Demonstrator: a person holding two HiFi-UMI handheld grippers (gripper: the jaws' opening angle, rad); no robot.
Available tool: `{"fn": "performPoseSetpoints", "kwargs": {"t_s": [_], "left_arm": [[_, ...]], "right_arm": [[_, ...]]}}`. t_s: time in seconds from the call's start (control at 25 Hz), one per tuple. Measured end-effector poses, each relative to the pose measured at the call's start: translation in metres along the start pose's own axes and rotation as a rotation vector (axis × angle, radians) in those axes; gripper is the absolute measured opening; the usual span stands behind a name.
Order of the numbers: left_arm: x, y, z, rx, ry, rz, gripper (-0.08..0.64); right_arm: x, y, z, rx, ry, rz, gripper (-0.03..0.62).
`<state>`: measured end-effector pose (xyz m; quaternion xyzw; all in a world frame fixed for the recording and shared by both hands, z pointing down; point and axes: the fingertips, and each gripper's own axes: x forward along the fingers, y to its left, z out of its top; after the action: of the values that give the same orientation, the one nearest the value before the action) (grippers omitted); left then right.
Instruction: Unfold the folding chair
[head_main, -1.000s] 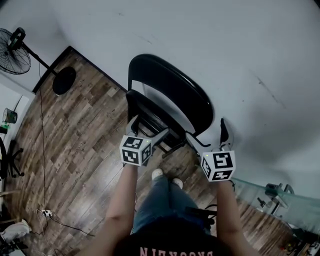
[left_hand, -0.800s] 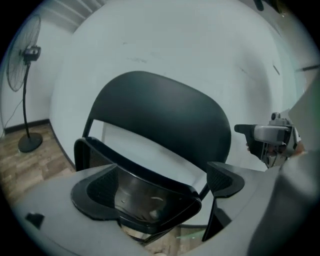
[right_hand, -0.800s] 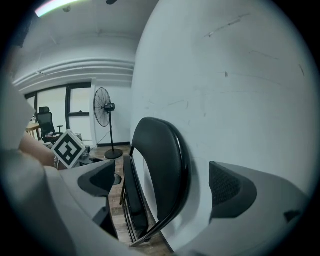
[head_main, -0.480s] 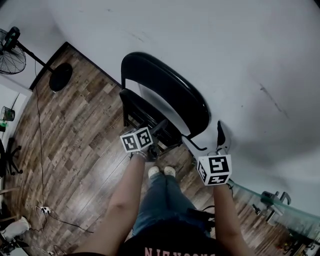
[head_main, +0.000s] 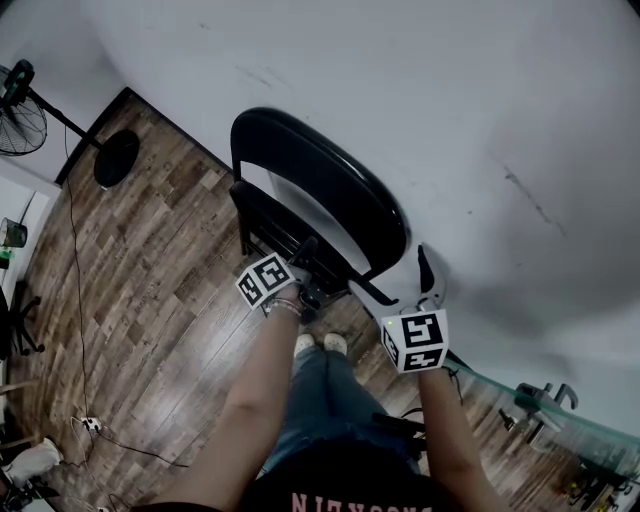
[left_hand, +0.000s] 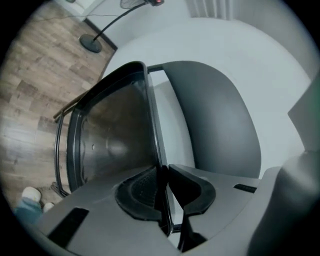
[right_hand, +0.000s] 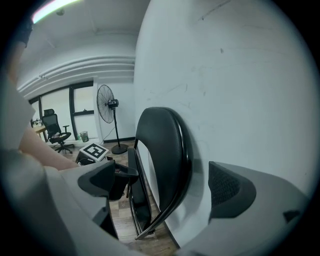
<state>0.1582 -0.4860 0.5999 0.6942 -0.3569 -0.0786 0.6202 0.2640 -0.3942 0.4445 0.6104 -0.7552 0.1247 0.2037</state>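
- Left tool (left_hand: 164, 186) view alone shows the grip. Both pads are clenched on the thin rim of the folding chair (left_hand: 115, 135) seat, which runs straight ahead out of the jaws. The backrest lies off to their right.
- Right tool (right_hand: 167, 182) view shows that tool released, its jaws wide apart. The chair's curved backrest stands between them and seems to touch neither pad. Past its left jaw sit the left tool's marker cube (right_hand: 95, 150) and, further off, a standing fan (right_hand: 106, 102).
- Head view alone gives the whole picture. The chair is folded flat and leans on the white wall (head_main: 450, 100) just ahead of both tools, standing on the wooden floor (head_main: 150, 300).
- A second ago the left tool was open, its cube near the seat's lower end. Its jaws have just been closing and now grip the seat rim.
- That tool has also rolled over and sunk lower, so its cube shows a different face.
- Right tool sits slightly lower than before, as open as it was.
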Motion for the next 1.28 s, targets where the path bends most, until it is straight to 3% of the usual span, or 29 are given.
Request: {"fn": "performPoseSetpoints", "kwargs": {"t_s": [0.08, 0.2, 0.44, 0.56, 0.88, 1.28], "left_arm": [[-0.001, 0.001, 0.000, -0.042, -0.008, -0.009, 0.051], [-0.001, 0.002, 0.000, -0.033, 0.000, 0.005, 0.052], [-0.001, 0.001, 0.000, -0.015, 0.005, 0.024, 0.052], [-0.006, 0.003, -0.001, -0.016, 0.001, 0.024, 0.052], [-0.029, 0.009, -0.003, 0.001, -0.006, 0.030, 0.060], [-0.083, 0.029, -0.006, 0.006, -0.033, 0.049, 0.086]], "right_arm": [[0.003, -0.004, -0.003, 0.011, 0.010, -0.009, 0.569], [0.009, -0.011, -0.008, 0.045, 0.022, -0.004, 0.563], [0.021, -0.024, -0.013, 0.088, 0.061, 0.013, 0.364], [0.027, -0.029, -0.009, 0.067, 0.067, 0.009, 0.312], [0.037, -0.026, 0.011, -0.017, 0.049, 0.035, 0.284], [0.043, -0.021, 0.016, -0.008, 0.076, 0.074, 0.281]]}}
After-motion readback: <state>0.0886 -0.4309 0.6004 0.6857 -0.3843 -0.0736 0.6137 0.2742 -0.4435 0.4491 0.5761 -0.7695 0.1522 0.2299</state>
